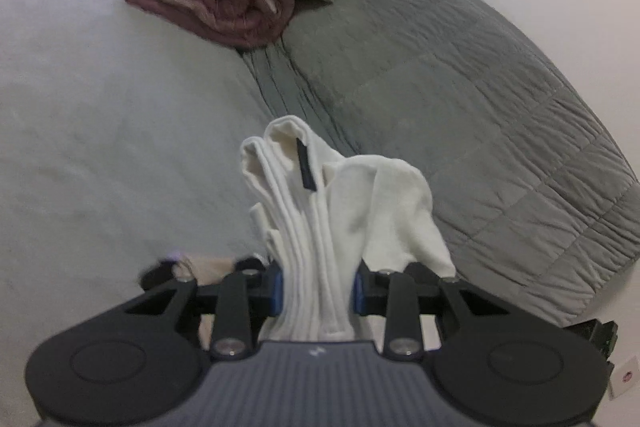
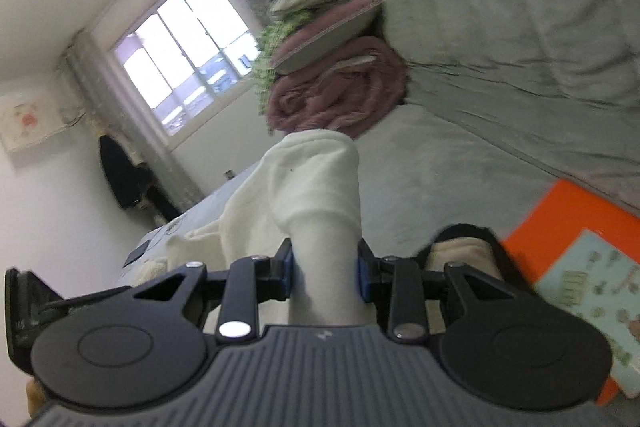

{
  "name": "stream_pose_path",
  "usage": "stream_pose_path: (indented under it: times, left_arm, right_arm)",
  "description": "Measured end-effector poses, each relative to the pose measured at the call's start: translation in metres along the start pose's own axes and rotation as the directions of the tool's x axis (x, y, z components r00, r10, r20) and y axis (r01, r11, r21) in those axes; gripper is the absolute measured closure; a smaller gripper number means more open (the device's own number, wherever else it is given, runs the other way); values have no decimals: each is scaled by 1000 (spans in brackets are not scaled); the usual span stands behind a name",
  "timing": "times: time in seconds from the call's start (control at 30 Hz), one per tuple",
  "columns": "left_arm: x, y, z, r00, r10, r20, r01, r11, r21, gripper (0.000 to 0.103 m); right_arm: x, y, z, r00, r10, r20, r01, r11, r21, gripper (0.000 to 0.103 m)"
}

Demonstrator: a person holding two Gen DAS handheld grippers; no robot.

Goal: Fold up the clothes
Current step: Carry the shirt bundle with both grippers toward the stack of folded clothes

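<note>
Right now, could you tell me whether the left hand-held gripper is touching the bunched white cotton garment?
Touching. In the left wrist view, the left hand-held gripper has both blue-padded fingers pressed against the bunched white cotton garment gathered between them.

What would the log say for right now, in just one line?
left gripper: shut on white garment | right gripper: shut on white garment | garment: bunched, not yet folded | below: bed

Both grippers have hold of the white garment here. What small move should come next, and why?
Probably draw the two apart to stretch it flat. The left hand-held gripper clamps a bunched, pleated wad of the white garment, the right hand-held gripper pinches another gathered part, and it hangs crumpled above the bed.
</note>
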State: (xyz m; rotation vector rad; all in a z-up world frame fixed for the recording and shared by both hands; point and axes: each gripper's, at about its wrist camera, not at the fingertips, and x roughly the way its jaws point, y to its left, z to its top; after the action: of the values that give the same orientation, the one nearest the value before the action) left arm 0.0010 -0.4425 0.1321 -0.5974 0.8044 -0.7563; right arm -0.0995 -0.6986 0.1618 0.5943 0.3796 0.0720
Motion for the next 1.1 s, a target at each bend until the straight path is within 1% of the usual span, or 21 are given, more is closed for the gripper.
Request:
stream_pose_path:
  times: [0.17, 0.3, 0.37, 0.43, 0.57, 0.7, 0.83, 0.9, 1.0, 1.1]
  left_arm:
    - [30, -6, -11, 998, -37, -52, 34, 998, -55, 72]
    - [38, -3, -18, 998, -27, -63, 22, 997, -69, 72]
    - [39, 1, -20, 998, -26, -65, 20, 996, -85, 72]
    - [40, 2, -21, 998, -22, -66, 16, 996, -91, 72]
    - [43, 6, -21, 998, -10, -63, 4, 996, -93, 71]
    - [43, 7, -20, 998, -20, -52, 16, 996, -88, 71]
    - [42, 10, -21, 999, -17, -51, 13, 997, -77, 71]
    - [43, 12, -23, 998, -10, -54, 7, 998, -70, 71]
    - [44, 15, -24, 999, -2, -47, -1, 998, -62, 70]
    - [44, 13, -24, 999, 4, -40, -5, 999, -34, 69]
  right_arm:
    - [-6, -23, -2, 1000, -23, -20, 24, 1000, 8, 70]
    - [-4, -40, -4, 999, -20, -41, 21, 999, 35, 70]
    - [-5, -50, -6, 999, 3, -53, 1, 997, 74, 70]
    - [-3, -57, -8, 997, 5, -72, 3, 995, 103, 70]
    - [2, -58, -12, 995, -19, -96, 29, 994, 105, 69]
    - [2, -61, -12, 997, -9, -83, 20, 992, 124, 69]
    - [8, -62, -11, 996, -21, -91, 32, 992, 122, 69]
    - [11, -63, -13, 994, -38, -105, 50, 993, 106, 68]
    - [17, -61, -17, 990, -78, -115, 86, 994, 61, 62]
    - [16, -60, -19, 990, -98, -104, 103, 994, 44, 60]
